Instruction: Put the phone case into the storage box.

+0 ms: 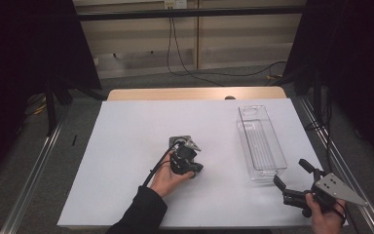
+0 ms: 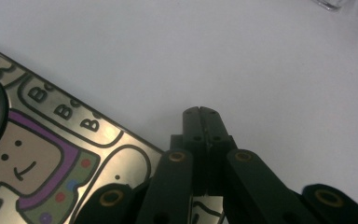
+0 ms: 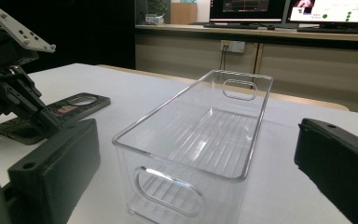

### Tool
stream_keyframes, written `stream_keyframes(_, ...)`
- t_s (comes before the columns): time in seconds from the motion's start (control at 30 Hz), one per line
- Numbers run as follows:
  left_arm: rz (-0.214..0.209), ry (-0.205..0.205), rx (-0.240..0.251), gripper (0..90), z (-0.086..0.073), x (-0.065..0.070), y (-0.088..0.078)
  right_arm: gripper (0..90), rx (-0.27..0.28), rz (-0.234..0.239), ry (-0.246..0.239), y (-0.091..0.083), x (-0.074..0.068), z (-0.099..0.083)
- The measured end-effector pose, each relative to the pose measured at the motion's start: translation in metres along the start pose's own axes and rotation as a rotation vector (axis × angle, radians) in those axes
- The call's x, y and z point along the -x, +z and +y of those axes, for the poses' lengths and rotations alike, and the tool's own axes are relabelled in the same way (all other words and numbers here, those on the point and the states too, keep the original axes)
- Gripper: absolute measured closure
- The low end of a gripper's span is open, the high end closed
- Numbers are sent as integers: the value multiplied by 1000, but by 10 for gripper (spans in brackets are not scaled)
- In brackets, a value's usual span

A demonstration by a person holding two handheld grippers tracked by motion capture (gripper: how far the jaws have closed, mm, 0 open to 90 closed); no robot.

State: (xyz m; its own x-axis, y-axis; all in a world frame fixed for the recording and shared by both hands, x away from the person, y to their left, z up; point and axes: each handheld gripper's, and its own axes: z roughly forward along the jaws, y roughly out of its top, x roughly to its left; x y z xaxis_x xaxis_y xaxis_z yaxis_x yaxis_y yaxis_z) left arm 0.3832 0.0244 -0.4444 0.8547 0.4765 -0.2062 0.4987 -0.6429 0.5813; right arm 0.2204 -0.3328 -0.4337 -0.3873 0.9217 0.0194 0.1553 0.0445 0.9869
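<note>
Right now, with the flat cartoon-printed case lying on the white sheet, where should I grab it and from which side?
Take the cartoon-printed case by a thin outer edge, coming in low from the side where the left tool is, shut, at its rim. It lies flat on the white sheet, so I'd guess a straight-down pinch finds nothing to close around.

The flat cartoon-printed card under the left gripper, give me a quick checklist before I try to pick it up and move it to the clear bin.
1. Left gripper over the card: ok, at its edge.
2. Left fingers open for a grasp: not ok, shut together with nothing between them.
3. Card lying flat on the white sheet: ok.
4. Clear bin empty and upright: ok.
5. Right gripper open, beside the bin: ok.
6. Card thick enough to pinch: cannot tell.
</note>
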Motion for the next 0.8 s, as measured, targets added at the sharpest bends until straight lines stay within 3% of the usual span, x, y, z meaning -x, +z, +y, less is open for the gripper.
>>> stream_keyframes(0.8,17,-4,-17,900,-29,-7,-27,0,-1,3,-6,0,0,0)
